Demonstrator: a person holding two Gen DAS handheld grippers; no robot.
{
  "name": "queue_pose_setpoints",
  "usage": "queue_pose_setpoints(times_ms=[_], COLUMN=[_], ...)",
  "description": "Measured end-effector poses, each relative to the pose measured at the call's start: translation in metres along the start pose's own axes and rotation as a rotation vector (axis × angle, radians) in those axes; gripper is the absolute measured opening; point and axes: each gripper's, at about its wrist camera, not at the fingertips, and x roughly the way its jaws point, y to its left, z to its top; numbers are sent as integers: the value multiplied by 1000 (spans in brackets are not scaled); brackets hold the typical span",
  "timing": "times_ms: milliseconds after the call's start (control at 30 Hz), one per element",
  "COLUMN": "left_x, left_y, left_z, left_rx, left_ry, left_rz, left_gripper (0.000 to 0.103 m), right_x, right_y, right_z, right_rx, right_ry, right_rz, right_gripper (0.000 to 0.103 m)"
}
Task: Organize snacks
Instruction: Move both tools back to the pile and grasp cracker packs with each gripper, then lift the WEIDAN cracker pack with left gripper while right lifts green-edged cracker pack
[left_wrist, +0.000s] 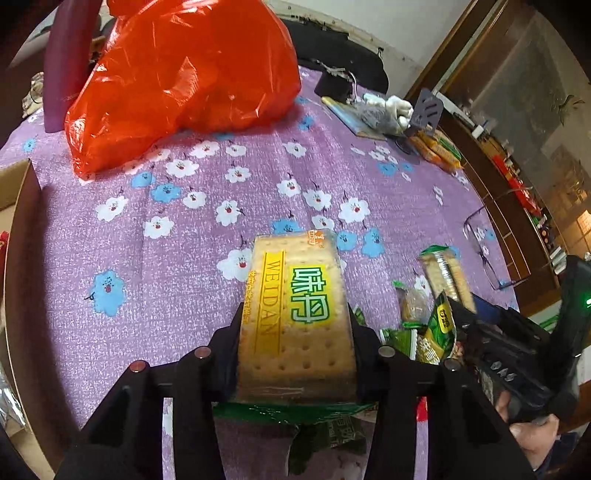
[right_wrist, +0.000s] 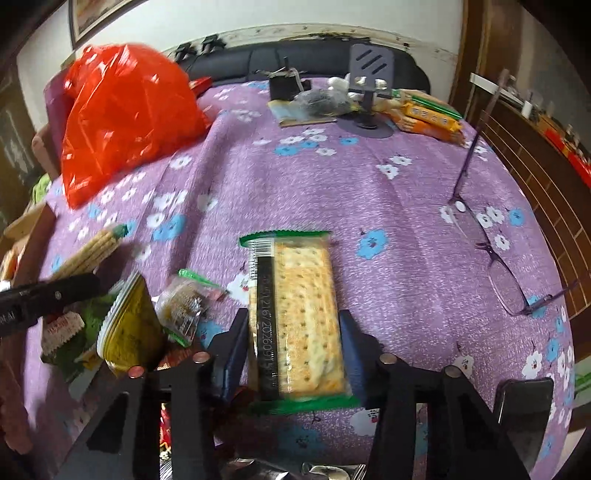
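Observation:
A cracker pack with a yellow label (left_wrist: 295, 314) sits lengthwise between the black fingers of my left gripper (left_wrist: 295, 317), which is shut on its two long sides. In the right wrist view my right gripper (right_wrist: 295, 325) is shut on a clear cracker pack with green ends (right_wrist: 303, 314), its blue pads pressing both sides. Each gripper shows in the other's view: the right gripper (left_wrist: 476, 310) holds its pack (left_wrist: 447, 273) tilted up, and the left gripper (right_wrist: 85, 286) holds its pack (right_wrist: 88, 251). Between them lies a pile of small snack packets (right_wrist: 129, 332) on the purple flowered tablecloth (right_wrist: 332, 184).
A red plastic bag (left_wrist: 177, 81) stands at the back left. Glasses (right_wrist: 491, 254) lie at the right. A phone stand (right_wrist: 369, 74), a book and orange snack packs (right_wrist: 428, 118) are at the far edge. A cardboard box (left_wrist: 18, 221) is at the left, a dark phone (right_wrist: 524, 402) near right.

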Motion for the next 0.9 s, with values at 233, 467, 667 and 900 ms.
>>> queue_pose_setpoints(times_ms=[233,467,667,900], left_x=[-31,-62,-71,-73], left_y=[-8,-24,-36,-39], left_z=[-6,-12,-14,-15], left_rx=[75,160,202,208], left_ry=[-153,-308,-355,-365], left_rz=[30,61,72,71], left_gripper=[44,44,44,44], right_x=[-36,-66,-72,-70], right_y=[0,21,33,46], right_z=[7,2,-1,-4], right_rx=[88,79,74,38], right_ry=[-167,-299,-312,-298], right_rz=[72,159,208,222], right_gripper=[50,50,51,51])
